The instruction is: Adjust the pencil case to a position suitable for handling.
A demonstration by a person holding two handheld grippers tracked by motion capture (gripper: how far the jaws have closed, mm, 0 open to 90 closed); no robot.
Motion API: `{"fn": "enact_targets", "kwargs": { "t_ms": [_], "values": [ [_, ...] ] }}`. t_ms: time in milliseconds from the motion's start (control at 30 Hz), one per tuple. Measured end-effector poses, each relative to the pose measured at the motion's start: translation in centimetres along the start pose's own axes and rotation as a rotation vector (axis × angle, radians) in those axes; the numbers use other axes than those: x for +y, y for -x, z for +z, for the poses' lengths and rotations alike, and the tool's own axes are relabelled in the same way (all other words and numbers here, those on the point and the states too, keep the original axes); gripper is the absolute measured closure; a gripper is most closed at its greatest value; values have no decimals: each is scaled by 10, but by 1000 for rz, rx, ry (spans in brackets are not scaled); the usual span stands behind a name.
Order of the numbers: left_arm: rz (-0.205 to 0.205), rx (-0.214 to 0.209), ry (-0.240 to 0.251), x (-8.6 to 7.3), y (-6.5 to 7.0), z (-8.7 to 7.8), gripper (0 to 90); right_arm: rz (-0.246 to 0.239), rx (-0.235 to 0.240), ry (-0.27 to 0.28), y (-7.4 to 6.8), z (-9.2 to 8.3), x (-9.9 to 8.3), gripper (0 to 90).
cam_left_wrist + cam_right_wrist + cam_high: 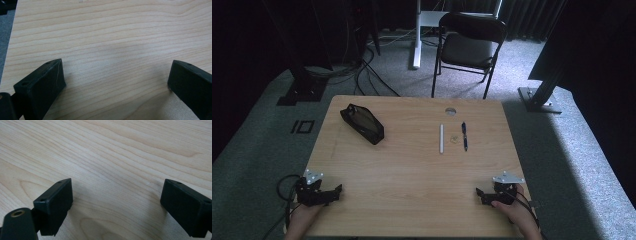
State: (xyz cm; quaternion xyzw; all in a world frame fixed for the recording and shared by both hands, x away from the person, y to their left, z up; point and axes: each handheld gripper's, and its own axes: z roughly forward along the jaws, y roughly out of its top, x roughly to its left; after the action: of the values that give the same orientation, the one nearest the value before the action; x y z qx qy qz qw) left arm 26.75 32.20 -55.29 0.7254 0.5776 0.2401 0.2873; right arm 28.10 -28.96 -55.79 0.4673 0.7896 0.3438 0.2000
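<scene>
We have the left tongs [337, 190] resting at the near left corner of the table [412, 170], jaws pointing inward toward the table's middle; in the left gripper view the left tongs [116, 80] stand wide apart with bare wood grain between the jaws, so open and holding nothing; the right tongs [479, 192] sit at the near right corner, jaws also pointing inward; in the right gripper view the right tongs [116, 200] are likewise spread wide over bare wood, gripping nothing. Nearest things: a white pen [441, 138] and a dark blue pen [464, 136] lie side by side, apart from each other, on the far right half of the table, both running roughly front to back, well apart from either tongs; a black pencil case [361, 123] lies aslant on the far left part of the table. Beyond the far edge a black folding chair [469, 45] stands on grey carpet.
</scene>
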Motion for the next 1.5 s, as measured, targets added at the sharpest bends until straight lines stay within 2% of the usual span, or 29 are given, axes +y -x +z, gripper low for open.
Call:
{"fn": "enact_targets", "kwargs": {
  "t_ms": [300, 567, 933, 1167, 1233, 1500],
  "values": [
    [1, -1, 0, 1, 0, 1, 9, -5, 6, 0, 1, 0, 0, 105],
    [2, -3, 1, 1, 0, 1, 9, 14, -16, 2, 2, 6, 6, 106],
    [2, -3, 0, 1, 0, 1, 9, -12, -22, 15, -10, 20, 27, 131],
    [2, -3, 0, 1, 0, 1, 9, -32, -6, 43, -19, 24, 39, 131],
    [2, -3, 0, 1, 0, 1, 9, -45, 14, 59, -27, 29, 48, 131],
    [2, -3, 0, 1, 0, 1, 9, -68, 44, 69, -39, 39, 62, 131]
  ]
}}
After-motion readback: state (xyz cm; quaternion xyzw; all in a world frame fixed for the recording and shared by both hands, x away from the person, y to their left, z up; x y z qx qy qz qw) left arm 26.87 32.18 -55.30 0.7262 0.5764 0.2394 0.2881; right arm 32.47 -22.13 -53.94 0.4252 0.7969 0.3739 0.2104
